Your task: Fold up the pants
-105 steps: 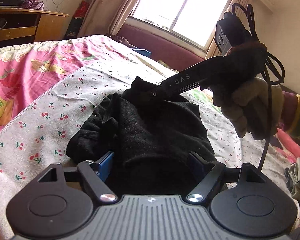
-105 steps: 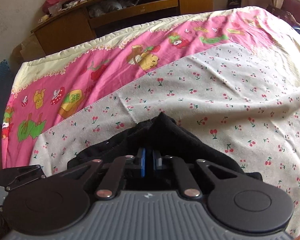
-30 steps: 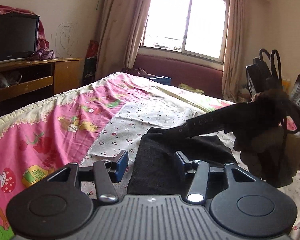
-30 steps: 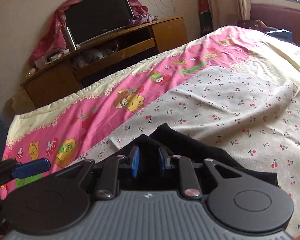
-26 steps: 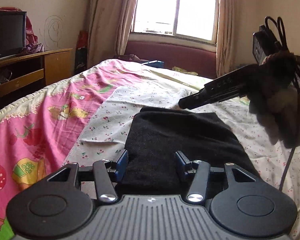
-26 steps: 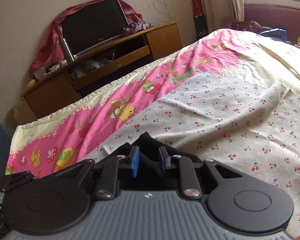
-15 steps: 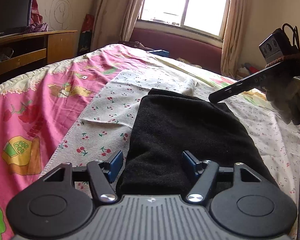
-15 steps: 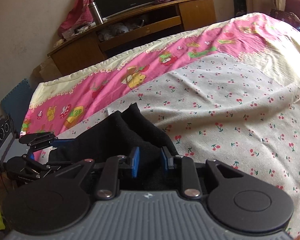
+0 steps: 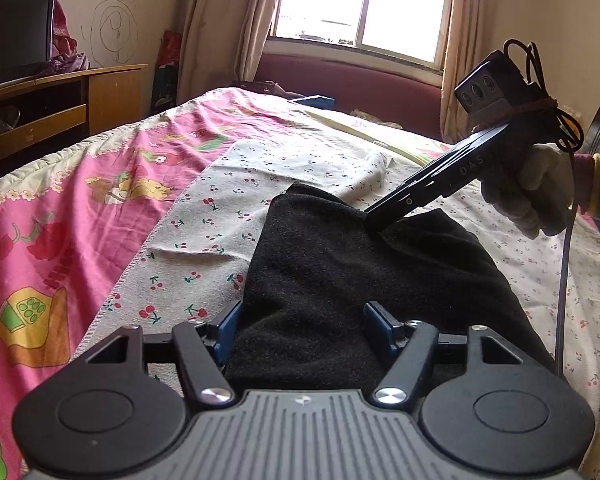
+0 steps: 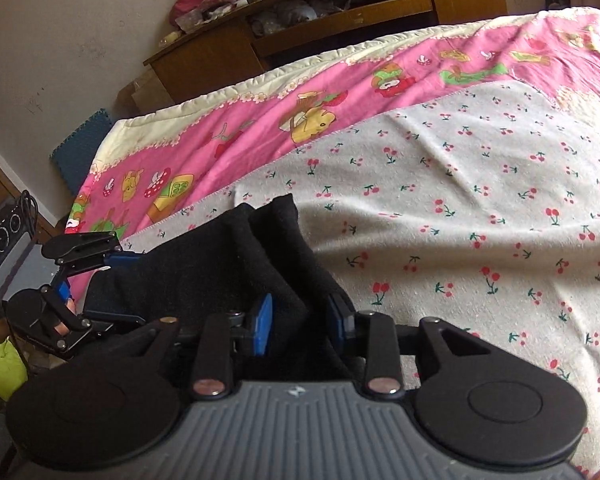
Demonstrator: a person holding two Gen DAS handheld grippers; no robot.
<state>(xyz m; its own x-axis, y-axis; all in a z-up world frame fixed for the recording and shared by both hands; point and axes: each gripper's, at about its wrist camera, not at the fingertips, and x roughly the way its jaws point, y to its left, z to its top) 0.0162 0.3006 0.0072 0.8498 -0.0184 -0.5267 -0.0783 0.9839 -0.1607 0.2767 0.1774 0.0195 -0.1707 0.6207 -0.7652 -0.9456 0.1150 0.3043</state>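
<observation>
The black pants [image 9: 364, 264] lie folded into a long flat strip on the cherry-print sheet [image 9: 228, 216]. My left gripper [image 9: 306, 320] is open, its blue pads on either side of the near end of the pants. In the right wrist view the pants [image 10: 236, 264] run off to the left. My right gripper [image 10: 300, 316] is open, its pads straddling a raised fold at the far end. In the left wrist view the right gripper [image 9: 374, 222] presses its tip down into the cloth. The left gripper [image 10: 100, 284] shows at the far left of the right wrist view.
A pink cartoon bedspread [image 9: 60, 208] covers the bed left of the sheet. A wooden TV cabinet [image 9: 60, 104] stands against the left wall. A window [image 9: 360, 4] and a maroon headboard [image 9: 352, 88] lie beyond the bed.
My right gripper has opened wider and come back down onto the far end of the pants, lifting a fold there. My left gripper stays open around the near end.
</observation>
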